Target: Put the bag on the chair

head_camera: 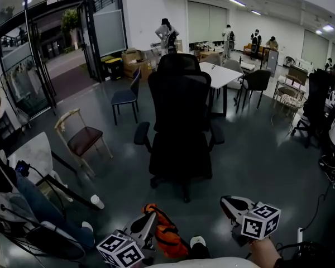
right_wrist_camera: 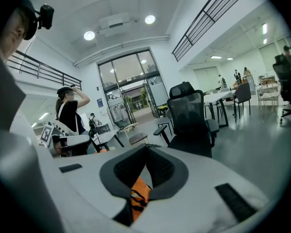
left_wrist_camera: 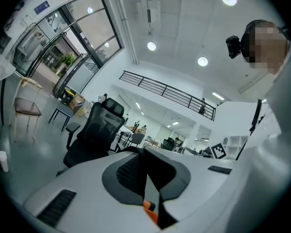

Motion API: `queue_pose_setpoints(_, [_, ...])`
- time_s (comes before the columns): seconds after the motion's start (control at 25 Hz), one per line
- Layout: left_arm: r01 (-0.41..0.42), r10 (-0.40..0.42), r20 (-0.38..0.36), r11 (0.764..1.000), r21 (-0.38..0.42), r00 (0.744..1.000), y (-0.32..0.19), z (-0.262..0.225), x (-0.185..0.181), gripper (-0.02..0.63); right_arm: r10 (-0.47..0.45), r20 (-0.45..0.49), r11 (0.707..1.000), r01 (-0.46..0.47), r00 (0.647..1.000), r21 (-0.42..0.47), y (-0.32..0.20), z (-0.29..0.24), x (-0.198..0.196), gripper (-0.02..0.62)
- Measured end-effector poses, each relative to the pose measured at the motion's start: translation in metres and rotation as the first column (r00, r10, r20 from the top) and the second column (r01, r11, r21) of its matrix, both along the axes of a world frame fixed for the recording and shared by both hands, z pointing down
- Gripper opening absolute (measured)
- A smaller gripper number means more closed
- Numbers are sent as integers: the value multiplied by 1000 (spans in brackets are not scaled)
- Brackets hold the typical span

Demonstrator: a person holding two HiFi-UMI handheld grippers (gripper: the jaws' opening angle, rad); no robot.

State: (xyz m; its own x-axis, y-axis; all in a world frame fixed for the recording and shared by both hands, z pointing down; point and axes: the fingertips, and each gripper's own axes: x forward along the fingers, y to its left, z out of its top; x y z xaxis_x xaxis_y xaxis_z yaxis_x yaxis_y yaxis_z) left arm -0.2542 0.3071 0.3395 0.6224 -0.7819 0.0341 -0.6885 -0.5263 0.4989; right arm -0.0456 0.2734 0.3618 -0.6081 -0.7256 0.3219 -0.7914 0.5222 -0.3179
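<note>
The black office chair (head_camera: 180,121) stands in the middle of the floor with its back to me; it also shows ahead as the chair (left_wrist_camera: 94,130) and the chair (right_wrist_camera: 189,118). An orange bag (head_camera: 166,231) with black straps hangs low between my two grippers. My left gripper (head_camera: 151,218) is shut, with the top of the bag at its tips. In the left gripper view the left gripper (left_wrist_camera: 144,152) has its jaws together, and a bit of the bag (left_wrist_camera: 148,207) shows beneath them. My right gripper (head_camera: 224,201) is shut and holds nothing. Under the right gripper (right_wrist_camera: 146,148) the bag (right_wrist_camera: 138,194) shows.
A wooden chair with a brown seat (head_camera: 81,138) and a blue chair (head_camera: 125,96) stand to the left. A white table (head_camera: 220,74) is behind the office chair. A seated person's legs (head_camera: 39,205) are near my left. More black chairs (head_camera: 315,105) stand at the right.
</note>
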Motion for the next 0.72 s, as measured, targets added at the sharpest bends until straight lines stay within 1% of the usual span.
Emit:
queue_pose_setpoints(0.32, [50, -49, -3, 998, 26, 999, -74, -21, 14, -2, -18, 13, 999, 18, 1000, 44, -81, -24, 24, 6])
queue_pose_setpoints(0.44, [51, -51, 10, 998, 29, 999, -96, -23, 23, -2, -28, 17, 998, 27, 999, 57, -106, -28, 33, 6])
queue_pose_setpoints(0.56, [54, -54, 15, 998, 22, 998, -118, -21, 31, -2, -40, 31, 998, 39, 999, 50, -130, -25, 42, 6])
queue_pose_setpoints(0.72, [77, -77, -16, 997, 5, 997, -146, -19, 37, -2, -56, 39, 998, 55, 998, 21, -155, -15, 50, 6])
